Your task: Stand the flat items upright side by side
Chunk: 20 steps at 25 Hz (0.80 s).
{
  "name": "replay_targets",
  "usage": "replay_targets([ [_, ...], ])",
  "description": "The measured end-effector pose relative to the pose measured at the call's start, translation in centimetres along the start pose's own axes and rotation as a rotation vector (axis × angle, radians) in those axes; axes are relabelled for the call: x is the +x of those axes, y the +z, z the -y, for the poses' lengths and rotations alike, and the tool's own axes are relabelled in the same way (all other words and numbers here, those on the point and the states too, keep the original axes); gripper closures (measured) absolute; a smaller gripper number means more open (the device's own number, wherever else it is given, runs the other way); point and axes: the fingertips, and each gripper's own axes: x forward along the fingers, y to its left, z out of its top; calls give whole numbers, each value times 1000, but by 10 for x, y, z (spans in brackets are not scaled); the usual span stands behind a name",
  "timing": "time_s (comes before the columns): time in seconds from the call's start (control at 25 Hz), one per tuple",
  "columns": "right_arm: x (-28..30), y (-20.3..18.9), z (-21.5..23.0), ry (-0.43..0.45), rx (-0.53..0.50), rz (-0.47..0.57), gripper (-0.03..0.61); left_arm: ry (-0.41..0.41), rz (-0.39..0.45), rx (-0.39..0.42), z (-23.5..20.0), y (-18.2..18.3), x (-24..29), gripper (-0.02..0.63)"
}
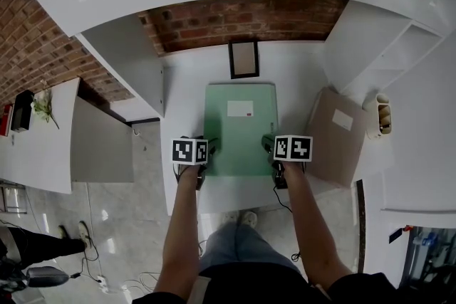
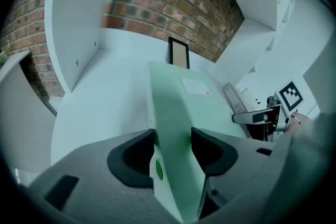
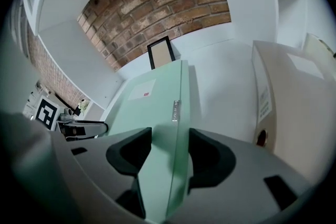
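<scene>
A pale green binder [image 1: 239, 128] with a white label lies flat on the white desk [image 1: 185, 96], its long side running away from me. My left gripper [image 1: 208, 147] is at its near left corner. In the left gripper view both pads press on the spine edge of the green binder [image 2: 178, 113]. My right gripper [image 1: 269, 146] is at the near right corner, and its pads clamp the binder's opening edge [image 3: 157, 107]. A beige binder [image 1: 336, 139] lies flat to the right, apart from both grippers.
A small dark-framed picture [image 1: 244, 59] leans on the brick wall behind the desk. White side panels [image 1: 135, 67] close in the desk on the left and right. A cup-like holder [image 1: 380, 116] stands on the shelf at the right, beyond the beige binder.
</scene>
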Motion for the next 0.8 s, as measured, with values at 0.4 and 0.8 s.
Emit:
replay_targets([
  [0.4,-19,10,-11,79,-50,238,399,-26,119,-41,0,2,-13,397],
  [0.8,-60,33,-39,131,-248,544,408,-44,323,16,8,20,-43,399],
])
